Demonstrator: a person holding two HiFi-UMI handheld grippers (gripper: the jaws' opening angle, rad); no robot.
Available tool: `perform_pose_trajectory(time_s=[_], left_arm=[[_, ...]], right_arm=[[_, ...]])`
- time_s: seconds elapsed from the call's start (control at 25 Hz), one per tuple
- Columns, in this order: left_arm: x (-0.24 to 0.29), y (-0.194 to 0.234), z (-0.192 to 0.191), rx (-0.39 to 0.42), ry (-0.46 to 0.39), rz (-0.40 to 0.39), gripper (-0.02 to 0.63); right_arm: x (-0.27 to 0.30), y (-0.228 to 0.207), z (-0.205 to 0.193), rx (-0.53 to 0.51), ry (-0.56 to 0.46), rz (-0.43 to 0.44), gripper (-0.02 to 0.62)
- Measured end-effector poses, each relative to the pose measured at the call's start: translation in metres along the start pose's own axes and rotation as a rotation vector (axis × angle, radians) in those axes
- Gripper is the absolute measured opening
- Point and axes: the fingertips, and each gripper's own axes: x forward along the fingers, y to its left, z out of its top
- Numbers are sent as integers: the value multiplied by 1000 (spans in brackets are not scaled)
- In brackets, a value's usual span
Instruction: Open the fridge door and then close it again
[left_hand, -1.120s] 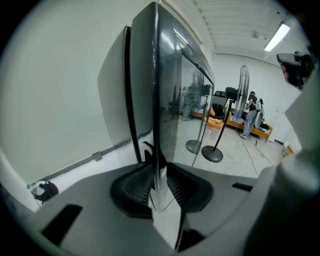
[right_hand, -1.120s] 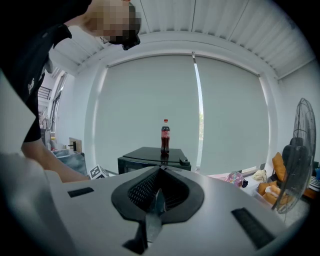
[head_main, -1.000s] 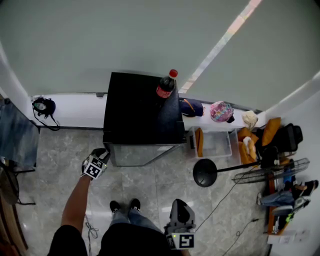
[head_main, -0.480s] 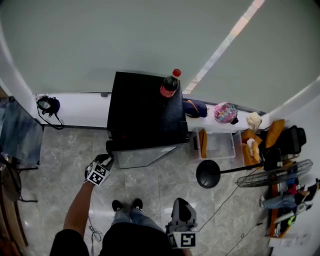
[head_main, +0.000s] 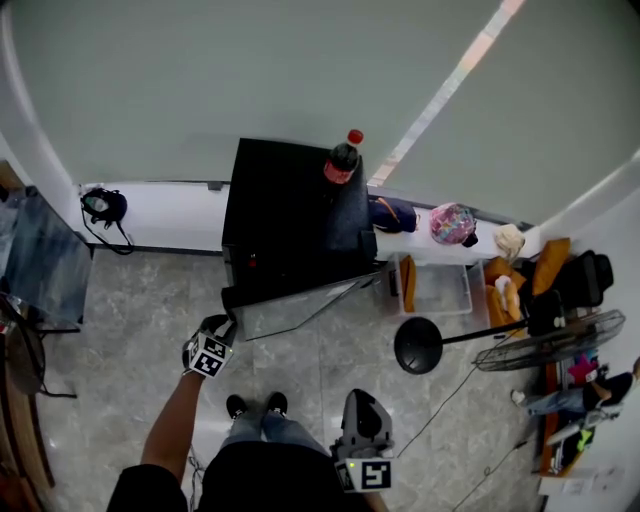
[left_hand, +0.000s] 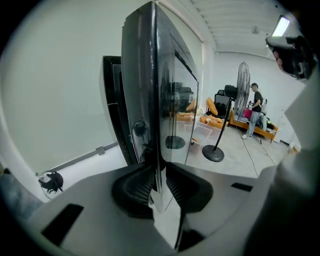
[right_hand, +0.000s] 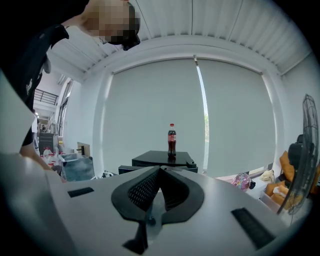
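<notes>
A black mini fridge stands against the pale wall. Its glass door hangs partly open, hinged at the right, with the free edge at the left. My left gripper is at that free edge. In the left gripper view the gripper is shut on the door's thin edge, which runs upright between the pads. My right gripper hangs low by my legs, away from the fridge. In the right gripper view the gripper is shut with nothing in it and faces the fridge top.
A cola bottle stands on the fridge's back right corner. Right of the door are a clear plastic bin and a fan's round base, with bags and clutter beyond. A dark chair sits at the left. A person stands far off.
The door has swung from nearly closed to partly open. My left gripper has moved toward me with the door's edge in it. The right gripper has stayed put.
</notes>
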Motion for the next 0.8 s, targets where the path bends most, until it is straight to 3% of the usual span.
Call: perform_pose_trajectory(time_s=[0.16, 0.44, 0.8], left_arm=[[-5, -10, -1, -24, 5, 38, 75], [-12, -33, -4, -43, -11, 33, 71], [-24, -55, -6, -101, 0, 75, 67]], right_arm=[[-13, 16, -3, 20, -5, 8, 9], [-31, 38, -8, 27, -16, 30, 9], [-39, 26, 7, -23, -62, 78, 9]])
